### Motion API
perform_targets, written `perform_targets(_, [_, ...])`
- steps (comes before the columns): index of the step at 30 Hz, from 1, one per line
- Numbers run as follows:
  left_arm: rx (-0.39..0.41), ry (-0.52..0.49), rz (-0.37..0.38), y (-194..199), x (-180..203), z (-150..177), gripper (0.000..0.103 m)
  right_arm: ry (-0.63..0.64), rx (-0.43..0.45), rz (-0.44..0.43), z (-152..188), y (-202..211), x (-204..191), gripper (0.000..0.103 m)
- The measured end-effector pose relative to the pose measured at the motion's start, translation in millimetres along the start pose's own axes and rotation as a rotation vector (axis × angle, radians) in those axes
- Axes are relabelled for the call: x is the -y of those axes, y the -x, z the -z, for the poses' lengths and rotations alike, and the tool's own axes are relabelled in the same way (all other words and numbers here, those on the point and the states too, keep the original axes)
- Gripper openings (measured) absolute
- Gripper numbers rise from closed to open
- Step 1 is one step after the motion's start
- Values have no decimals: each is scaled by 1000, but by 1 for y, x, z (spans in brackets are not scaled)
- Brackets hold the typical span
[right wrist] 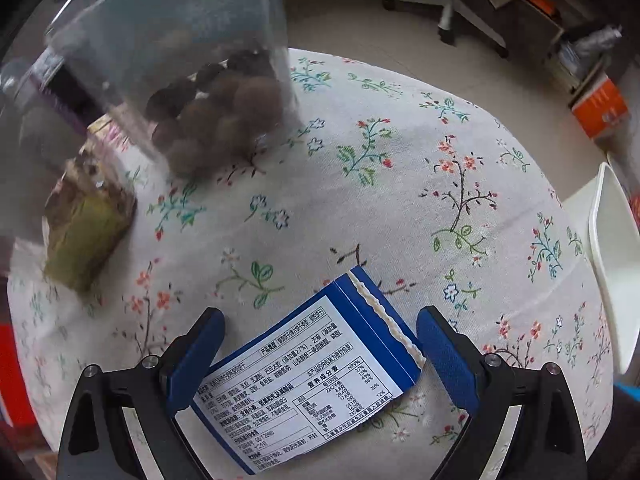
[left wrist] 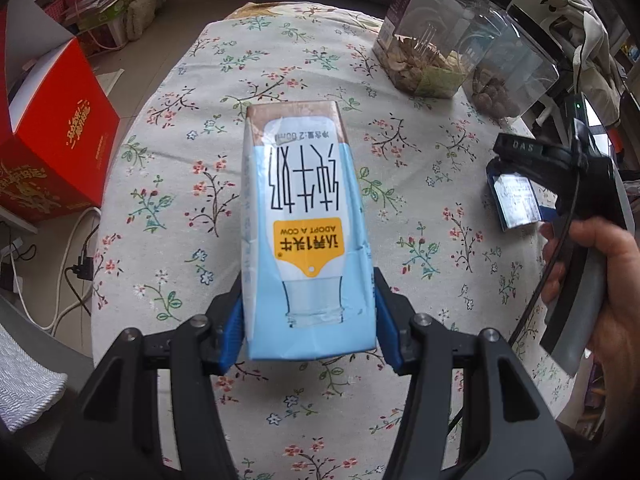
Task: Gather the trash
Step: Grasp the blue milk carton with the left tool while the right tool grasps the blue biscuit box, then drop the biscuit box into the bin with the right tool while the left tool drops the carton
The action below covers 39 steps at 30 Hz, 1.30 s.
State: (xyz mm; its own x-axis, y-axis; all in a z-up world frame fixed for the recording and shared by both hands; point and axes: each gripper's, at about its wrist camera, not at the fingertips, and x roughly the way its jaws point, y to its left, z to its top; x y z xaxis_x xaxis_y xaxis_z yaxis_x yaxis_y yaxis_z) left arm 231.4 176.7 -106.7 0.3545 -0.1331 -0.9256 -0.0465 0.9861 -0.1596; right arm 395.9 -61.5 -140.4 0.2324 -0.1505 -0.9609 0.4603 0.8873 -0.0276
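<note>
The left gripper [left wrist: 308,316] clamps the milk carton [left wrist: 304,232] mid-frame, freeing the right gripper [right wrist: 320,364], jaws spread wide, to straddle the blue wrapper [right wrist: 308,376] lying at lower centre for pickup

The milk carton [left wrist: 308,236] is sitting between the fingers of the left gripper [left wrist: 308,320], held above the table [left wrist: 180,160]. To its right, the wrapper [right wrist: 308,376] is lying flat on the table, between the spread fingers of the right gripper [right wrist: 320,356] with neither finger touching it. Two lidded containers [left wrist: 440,40] are standing side by side at the table's far right, and a box [left wrist: 56,136] is sitting off the table's left edge.
</note>
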Motion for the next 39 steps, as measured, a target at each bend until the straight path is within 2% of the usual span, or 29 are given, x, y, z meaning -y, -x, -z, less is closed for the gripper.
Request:
perform_targets(3, [-14, 26, 12, 3, -1, 5, 57, 95, 16, -37, 21, 7, 5, 87])
perform_targets(5, [-18, 37, 18, 6, 2, 8, 57, 178, 30, -68, 34, 15, 12, 68])
perform_targets(6, [-16, 44, 19, 8, 4, 10, 57, 216, 34, -89, 40, 18, 17, 63])
perform_targets(8, [-17, 59, 29, 13, 9, 15, 57, 304, 31, -113, 52, 24, 27, 43])
perform_targets(10, [-20, 66, 43, 18, 16, 23, 57, 365, 22, -153, 60, 28, 39, 35])
perform_targets(12, [-23, 56, 57, 24, 26, 31, 57, 390, -7, -234, 66, 32, 53, 34])
perform_targets(13, [-26, 50, 61, 27, 30, 36, 57, 393, -15, -247, 67, 35, 61, 36])
perform_targets(15, [-24, 44, 69, 35, 36, 44, 57, 373, -17, -261, 66, 41, 79, 67])
perform_targets(16, [-20, 40, 70, 40, 38, 47, 57, 349, -7, -260, 67, 46, 86, 89])
perform_targets(17, [-15, 37, 66, 44, 39, 50, 57, 325, 18, -257, 69, 53, 93, 90])
perform_targets(22, [-13, 60, 62, 57, 34, 66, 57, 360, 6, -289, 99, 75, 95, 89])
perform_targets(27, [-14, 65, 56, 62, 34, 84, 57, 451, -7, -184, 145, 69, 98, 86])
perform_targets(28, [-12, 62, 55, 63, 35, 88, 57, 460, -6, -167, 152, 66, 98, 78])
perform_targets(29, [-11, 58, 54, 63, 36, 91, 57, 471, -6, -155, 158, 64, 98, 59])
perform_targets(33, [5, 29, 74, 66, 49, 99, 57, 495, 0, -171, 173, 70, 109, 57])
perform_targets(39, [25, -41, 137, 69, 91, 102, 57, 520, 55, -214, 178, 122, 156, 57])
